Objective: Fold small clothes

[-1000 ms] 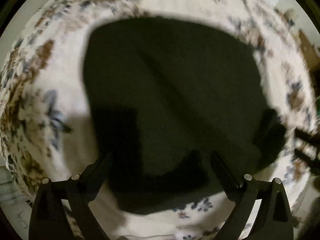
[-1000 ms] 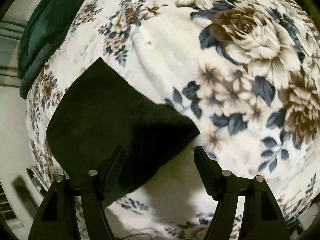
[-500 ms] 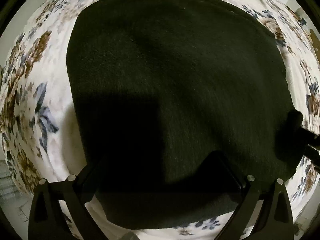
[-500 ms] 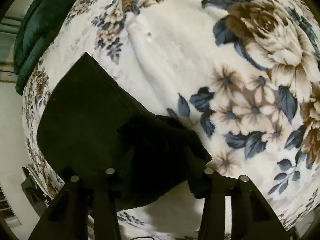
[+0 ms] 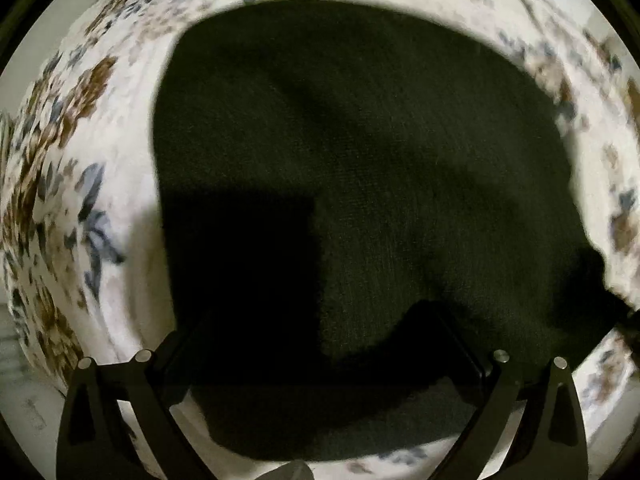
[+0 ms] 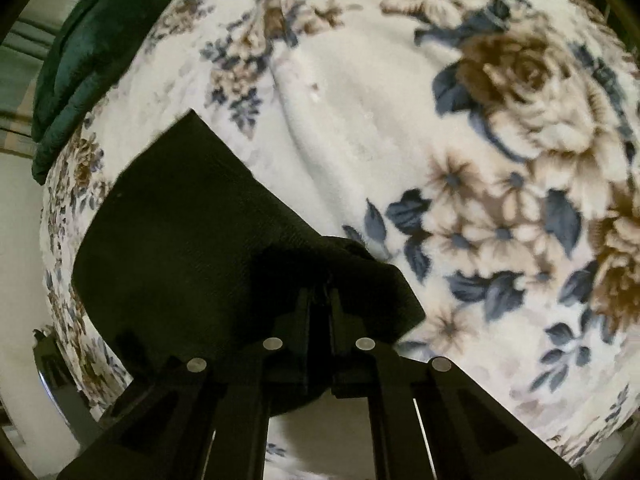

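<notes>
Right wrist view: right gripper pinches the dark cloth's corner on the floral blanket, while left gripper hovers spread wide above it.

Setting: domestic, consistent with a bedroom. Work surface is a plush cream blanket printed with brown roses and blue leaves, covering a soft, bed-like surface. A dark green quilted cover lies bunched along its far edge. Pale floor shows beyond the blanket's edge
</notes>
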The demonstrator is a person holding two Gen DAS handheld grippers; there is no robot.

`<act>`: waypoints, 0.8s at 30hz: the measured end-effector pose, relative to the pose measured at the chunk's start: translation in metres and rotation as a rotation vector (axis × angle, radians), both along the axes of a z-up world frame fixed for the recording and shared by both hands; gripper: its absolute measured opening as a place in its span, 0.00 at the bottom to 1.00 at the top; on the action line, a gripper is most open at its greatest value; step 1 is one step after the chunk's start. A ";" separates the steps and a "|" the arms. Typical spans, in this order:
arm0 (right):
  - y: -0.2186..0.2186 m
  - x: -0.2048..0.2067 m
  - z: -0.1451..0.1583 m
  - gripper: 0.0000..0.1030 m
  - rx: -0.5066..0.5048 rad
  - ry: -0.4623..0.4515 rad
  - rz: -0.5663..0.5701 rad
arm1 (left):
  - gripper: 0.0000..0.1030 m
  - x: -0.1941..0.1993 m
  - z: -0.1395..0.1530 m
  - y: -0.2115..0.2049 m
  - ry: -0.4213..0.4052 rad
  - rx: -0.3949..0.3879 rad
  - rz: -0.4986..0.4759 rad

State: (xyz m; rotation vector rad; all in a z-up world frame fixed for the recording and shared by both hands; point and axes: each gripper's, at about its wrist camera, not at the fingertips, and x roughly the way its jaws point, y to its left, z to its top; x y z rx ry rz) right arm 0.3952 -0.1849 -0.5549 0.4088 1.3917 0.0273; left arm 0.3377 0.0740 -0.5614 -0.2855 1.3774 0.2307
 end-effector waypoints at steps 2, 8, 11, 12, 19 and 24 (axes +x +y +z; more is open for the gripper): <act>-0.006 -0.006 0.013 0.05 -0.016 -0.040 0.010 | 1.00 0.000 0.016 0.012 -0.021 -0.007 0.016; -0.032 -0.006 -0.038 0.06 -0.001 0.140 -0.023 | 1.00 -0.014 0.027 0.052 -0.031 0.050 0.086; -0.044 0.009 -0.034 0.18 0.050 0.161 -0.033 | 1.00 -0.022 0.018 0.073 -0.012 0.045 0.124; -0.049 0.015 -0.025 0.21 0.055 0.128 -0.043 | 1.00 -0.028 0.017 0.081 -0.014 0.044 0.133; -0.018 0.112 -0.017 0.46 0.079 -0.009 0.187 | 1.00 -0.024 0.012 0.098 -0.052 0.050 0.164; 0.026 0.169 -0.066 0.52 0.202 0.098 0.328 | 1.00 -0.003 0.006 0.103 -0.080 0.028 0.156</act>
